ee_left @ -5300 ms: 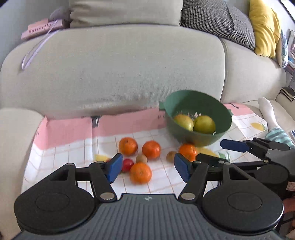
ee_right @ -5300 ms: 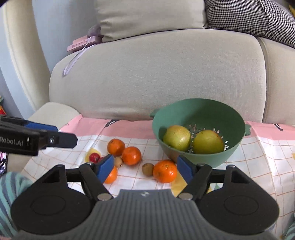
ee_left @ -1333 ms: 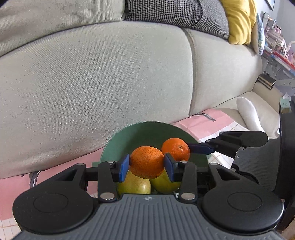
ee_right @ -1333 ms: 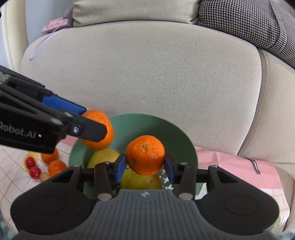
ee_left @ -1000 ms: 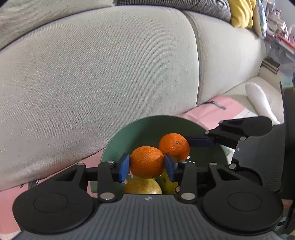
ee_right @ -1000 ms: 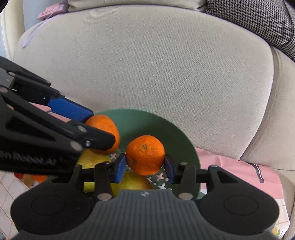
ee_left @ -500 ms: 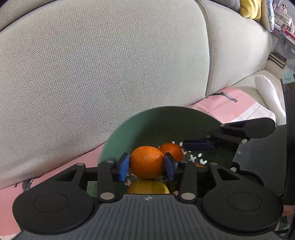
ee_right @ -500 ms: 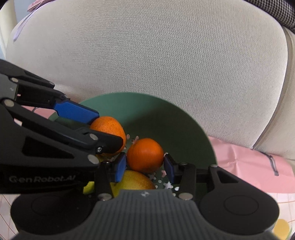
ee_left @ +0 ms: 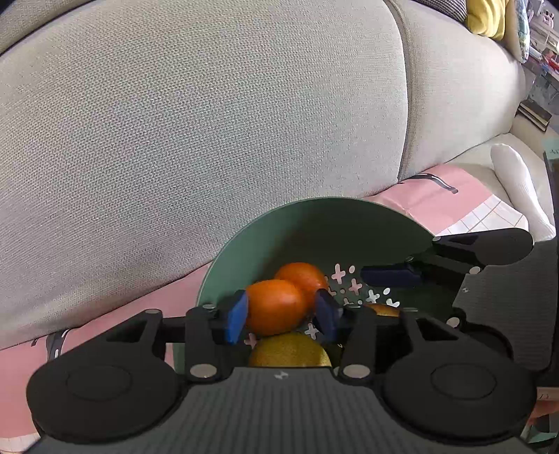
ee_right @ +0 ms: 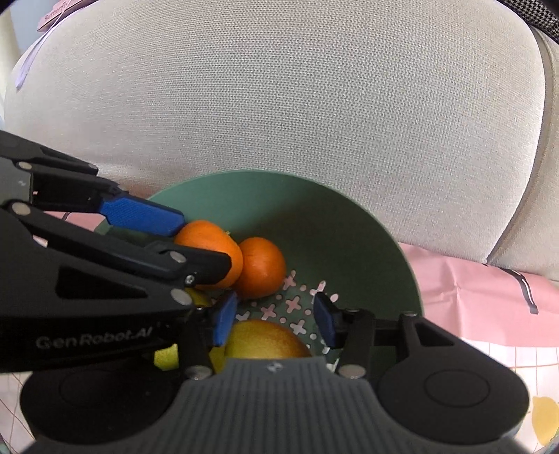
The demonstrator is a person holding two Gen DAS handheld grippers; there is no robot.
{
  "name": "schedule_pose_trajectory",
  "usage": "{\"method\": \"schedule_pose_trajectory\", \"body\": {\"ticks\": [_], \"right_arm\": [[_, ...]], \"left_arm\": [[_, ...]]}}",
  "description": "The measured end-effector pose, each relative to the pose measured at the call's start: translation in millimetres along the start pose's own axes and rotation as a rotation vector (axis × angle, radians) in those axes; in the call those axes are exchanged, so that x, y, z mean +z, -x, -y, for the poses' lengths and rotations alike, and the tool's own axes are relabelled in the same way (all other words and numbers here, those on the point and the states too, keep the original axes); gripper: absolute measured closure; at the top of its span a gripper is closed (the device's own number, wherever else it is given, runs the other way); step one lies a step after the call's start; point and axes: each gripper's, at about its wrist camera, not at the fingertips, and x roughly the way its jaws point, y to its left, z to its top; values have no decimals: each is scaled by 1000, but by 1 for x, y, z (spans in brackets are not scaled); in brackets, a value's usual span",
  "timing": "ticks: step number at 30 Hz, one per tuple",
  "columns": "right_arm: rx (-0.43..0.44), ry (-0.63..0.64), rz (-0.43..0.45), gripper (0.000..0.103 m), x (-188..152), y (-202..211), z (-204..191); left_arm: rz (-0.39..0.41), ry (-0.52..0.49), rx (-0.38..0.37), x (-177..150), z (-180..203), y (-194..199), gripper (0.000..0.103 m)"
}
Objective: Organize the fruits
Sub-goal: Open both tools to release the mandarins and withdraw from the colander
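Observation:
A green colander [ee_left: 314, 223] [ee_right: 335, 223] stands on the sofa seat with yellow-green fruit [ee_left: 290, 352] [ee_right: 265, 340] in its bottom. Two oranges lie side by side inside it. My left gripper [ee_left: 281, 316] [ee_right: 206, 244] is low in the bowl and its jaws are opening. One orange [ee_left: 276, 307] [ee_right: 209, 249] still sits between its blue pads, which have drawn back from it. My right gripper [ee_right: 274, 321] [ee_left: 398, 258] is also opening, with nothing between its pads. The other orange [ee_right: 260, 267] [ee_left: 304, 276] rests just beyond them.
The beige sofa backrest [ee_left: 209, 122] rises right behind the colander. A pink and checked cloth [ee_right: 482, 290] covers the seat. A person's white-socked foot [ee_left: 517, 188] lies at the far right. A yellow cushion [ee_left: 485, 17] sits up on the backrest.
Both grippers sank into the colander with an orange each. Their jaws then parted: the right gripper's orange dropped out and lies beside the left one's.

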Motion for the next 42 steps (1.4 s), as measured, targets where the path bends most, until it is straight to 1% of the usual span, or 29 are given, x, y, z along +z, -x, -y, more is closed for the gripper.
{"method": "schedule_pose_trajectory", "body": {"ticks": [2, 4, 5, 8, 13, 16, 21, 25, 27, 30, 36, 39, 42], "right_arm": [[6, 0, 0, 52, -2, 0, -1], [-1, 5, 2, 49, -2, 3, -4], [-4, 8, 1, 48, -2, 4, -6], [-15, 7, 3, 41, -1, 9, -6], [-27, -26, 6, 41, -1, 14, -4], [-56, -44, 21, 35, -1, 21, -4], [-86, -78, 68, 34, -5, 42, -13], [-88, -127, 130, 33, -15, 63, -21], [-89, -141, 165, 30, -21, 72, -27], [-99, -141, 217, 29, -33, 87, -39], [-97, -148, 289, 28, -56, 112, -62], [-96, -144, 327, 27, -68, 126, -74], [-92, -139, 358, 27, -79, 139, -87]], "left_arm": [[8, 3, 3, -1, -1, 4, 40], [12, 3, 4, -1, -2, 9, 38], [16, 3, 3, -2, -2, 11, 37], [32, 2, 2, -2, -1, 20, 37], [72, 6, 13, -4, -1, 43, 33], [109, 9, 38, -7, 0, 59, 30], [162, 19, 92, -16, -2, 89, 30], [208, 31, 119, -30, -3, 114, 30], [224, 47, 128, -38, -4, 125, 30], [240, 62, 146, -51, -4, 138, 30], [270, 54, 196, -80, -1, 166, 28], [275, 64, 208, -95, -2, 177, 28], [273, 89, 202, -109, -4, 183, 28]]}}
